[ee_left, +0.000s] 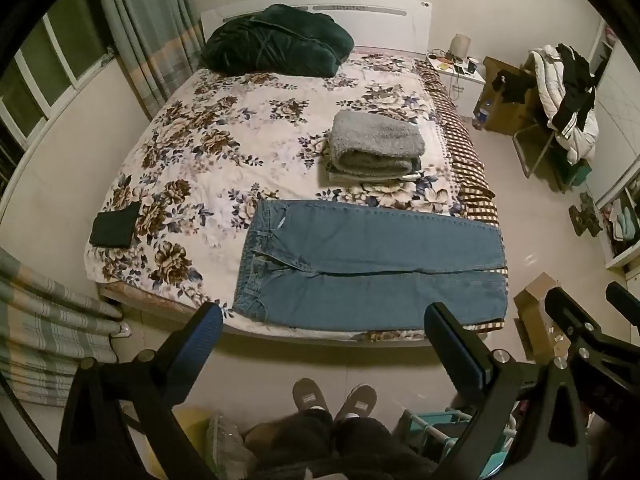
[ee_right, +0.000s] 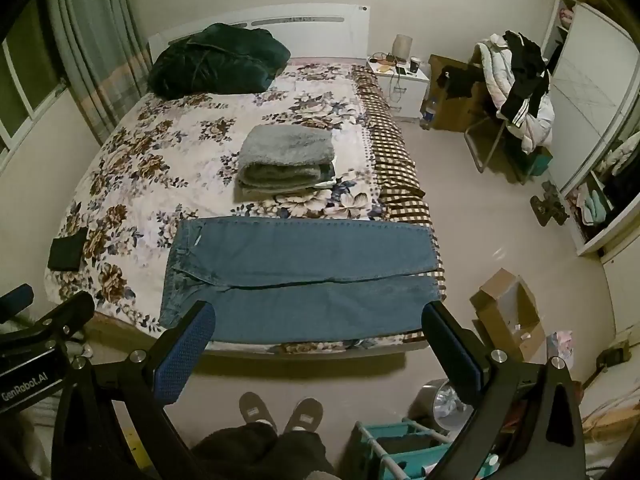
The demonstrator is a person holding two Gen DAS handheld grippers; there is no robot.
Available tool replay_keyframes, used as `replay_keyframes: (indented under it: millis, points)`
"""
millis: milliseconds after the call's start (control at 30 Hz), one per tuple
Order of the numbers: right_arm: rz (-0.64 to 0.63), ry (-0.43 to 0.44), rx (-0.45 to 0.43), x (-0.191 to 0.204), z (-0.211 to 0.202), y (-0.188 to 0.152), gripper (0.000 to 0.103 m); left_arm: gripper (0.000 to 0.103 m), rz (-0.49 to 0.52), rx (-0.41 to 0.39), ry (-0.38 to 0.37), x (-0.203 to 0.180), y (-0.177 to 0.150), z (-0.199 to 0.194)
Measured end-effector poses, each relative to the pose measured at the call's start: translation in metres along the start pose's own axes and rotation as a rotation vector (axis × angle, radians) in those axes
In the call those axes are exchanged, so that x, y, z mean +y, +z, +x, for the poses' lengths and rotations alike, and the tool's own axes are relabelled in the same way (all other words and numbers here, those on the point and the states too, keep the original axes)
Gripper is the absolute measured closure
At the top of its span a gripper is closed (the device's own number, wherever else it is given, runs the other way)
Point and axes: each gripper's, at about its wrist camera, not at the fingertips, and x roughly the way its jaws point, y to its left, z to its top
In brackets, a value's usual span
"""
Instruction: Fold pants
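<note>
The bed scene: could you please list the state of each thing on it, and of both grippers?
Jeans: spread flat along the bed's near edge, unfolded, legs side by side.
Grey blanket: folded, atop a small stack.
Dark green quilt: bundled by the headboard.
Black item: folded flat near the left edge.
Left gripper: open, empty, above the floor.
Right gripper: open, empty.

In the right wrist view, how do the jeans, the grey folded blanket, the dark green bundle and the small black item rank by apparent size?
1. jeans, nearest the camera
2. dark green bundle, farther away, so possibly larger in reality
3. grey folded blanket
4. small black item
</note>
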Motion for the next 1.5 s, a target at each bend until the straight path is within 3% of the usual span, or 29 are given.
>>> replay_keyframes:
  millis: [1500]
  points:
    - [-0.016, -0.006, -0.006, -0.002, -0.004, -0.008, 0.0, 0.0, -0.012, -0.015, 0.002, -0.004, -0.003, 0.001]
